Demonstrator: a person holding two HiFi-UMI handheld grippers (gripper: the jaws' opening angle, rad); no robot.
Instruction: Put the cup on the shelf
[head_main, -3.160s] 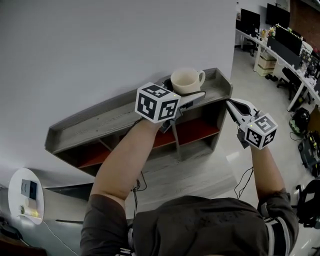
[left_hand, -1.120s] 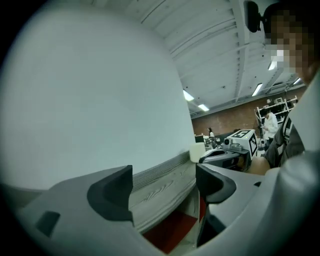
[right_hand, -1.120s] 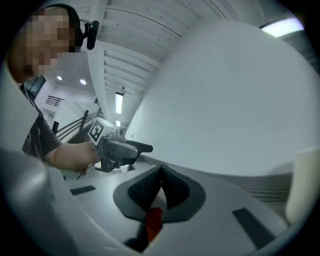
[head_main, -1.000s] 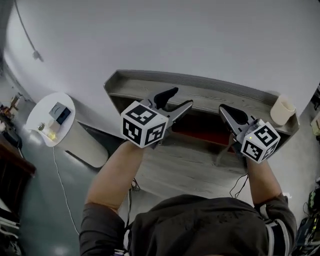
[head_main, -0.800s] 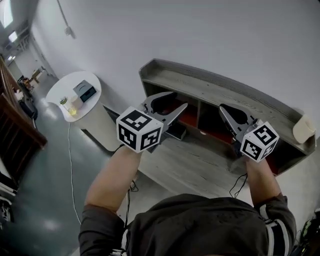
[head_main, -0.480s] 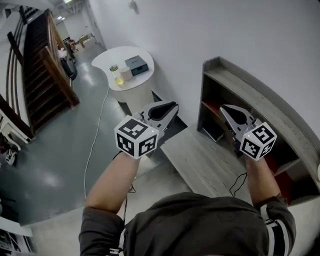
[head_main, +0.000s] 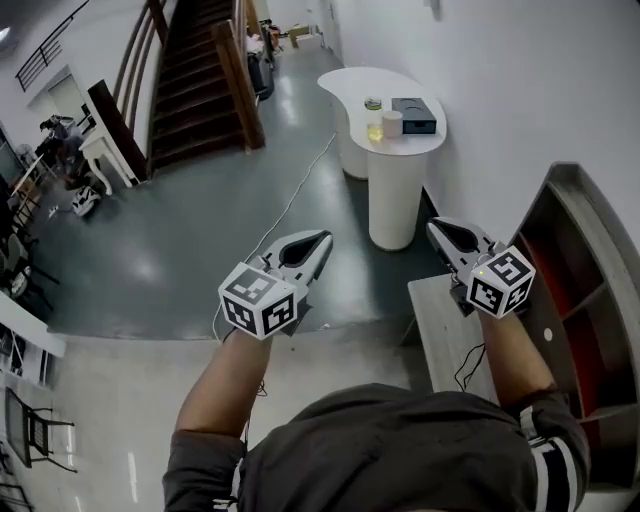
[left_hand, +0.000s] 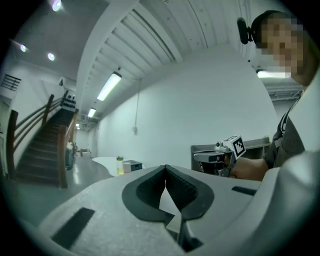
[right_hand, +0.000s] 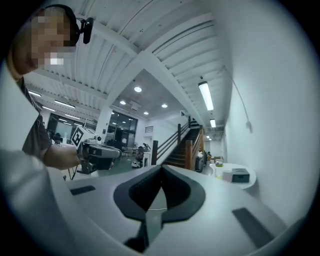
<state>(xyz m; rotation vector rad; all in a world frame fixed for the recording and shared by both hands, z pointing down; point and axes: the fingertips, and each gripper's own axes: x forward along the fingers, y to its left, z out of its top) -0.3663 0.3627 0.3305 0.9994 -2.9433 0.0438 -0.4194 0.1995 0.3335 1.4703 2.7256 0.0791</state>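
Note:
No cup shows in any view. The grey wooden shelf (head_main: 585, 215) with red-backed compartments runs along the right edge of the head view, and a strip of it shows behind the person's arm (left_hand: 260, 144). My left gripper (head_main: 322, 238) is held level over the open floor, away from the shelf; its jaws have just been closing and now meet (left_hand: 165, 170) with nothing between them. My right gripper (head_main: 435, 228) is level beside it, nearer the shelf, shut and empty (right_hand: 161, 169). Each gripper sees the other off to its side.
A white round table (head_main: 385, 100) with a bottle, a cup-like jar and a small box stands by the wall ahead. A wooden staircase (head_main: 190, 70) rises at the back left. A low wooden platform (head_main: 440, 320) lies before the shelf, and a cable (head_main: 290, 200) crosses the floor.
The view and both grippers have swung left, away from the shelf, toward the round table and stairs. The cup on the shelf top has left view. The left jaws have closed.

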